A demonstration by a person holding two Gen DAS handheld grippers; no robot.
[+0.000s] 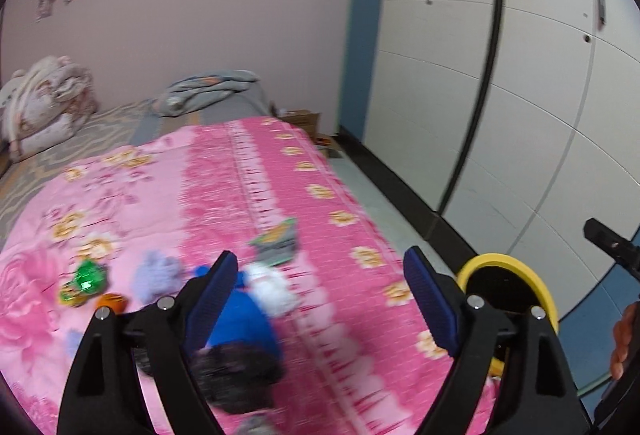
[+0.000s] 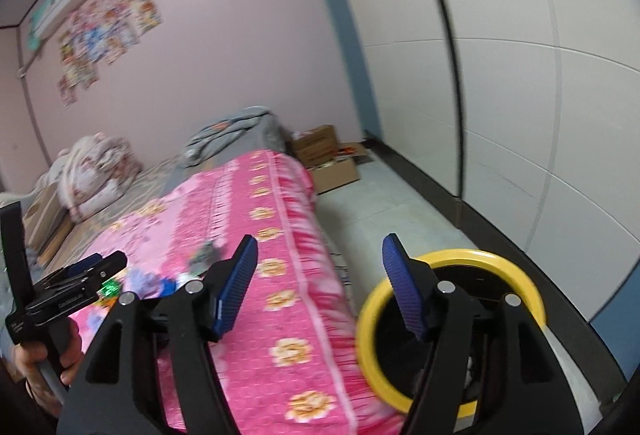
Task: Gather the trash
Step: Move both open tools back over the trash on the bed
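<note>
Trash lies on the pink floral bedcover (image 1: 248, 171): a green wrapper (image 1: 86, 277), a lavender wad (image 1: 156, 275), a white wad (image 1: 272, 289), a blue piece (image 1: 244, 319), a dark blurred lump (image 1: 236, 367) and a grey-green packet (image 1: 280, 239). Above them my left gripper (image 1: 320, 255) is open with nothing between its blue pads. A yellow-rimmed bin (image 1: 544, 287) stands on the floor beside the bed. My right gripper (image 2: 320, 241) is open and empty over the bed's edge, its right finger in front of the bin (image 2: 460, 255). The left gripper (image 2: 106, 261) shows at the right wrist view's left.
Folded quilts (image 1: 44, 107) and a grey blanket (image 1: 212, 91) lie at the far end of the bed. Cardboard boxes (image 2: 324, 155) stand on the floor beyond it. A strip of pale floor (image 2: 380, 203) runs between the bed and the white panelled wall (image 2: 520, 115).
</note>
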